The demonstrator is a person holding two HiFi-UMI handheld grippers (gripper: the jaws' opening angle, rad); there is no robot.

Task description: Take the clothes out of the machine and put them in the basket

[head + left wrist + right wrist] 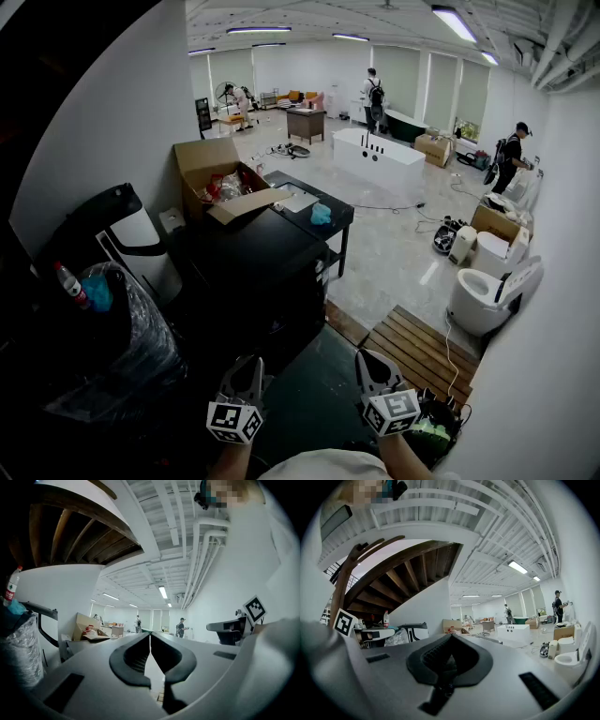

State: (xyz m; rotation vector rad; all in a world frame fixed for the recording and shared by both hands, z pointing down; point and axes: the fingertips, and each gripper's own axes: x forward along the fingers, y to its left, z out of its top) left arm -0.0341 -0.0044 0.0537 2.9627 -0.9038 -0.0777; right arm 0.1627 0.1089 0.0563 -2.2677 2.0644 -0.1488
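Observation:
In the head view a black box-shaped machine (248, 267) stands straight ahead of me, its front dark and unreadable. No clothes and no basket can be made out. My left gripper (247, 364) is held low in front of me, level, with its jaw tips meeting (150, 637) and nothing between them. My right gripper (371, 362) hovers beside it over the dark green floor mat (309, 394), shut and empty (451, 637). Both are well short of the machine.
A black bin lined with clear plastic (112, 328) with a bottle on it stands at the left. An open cardboard box (220, 183) and a black table (314, 211) lie behind the machine. A wooden pallet (417, 352) and a white toilet (487, 291) are at the right. People stand far off.

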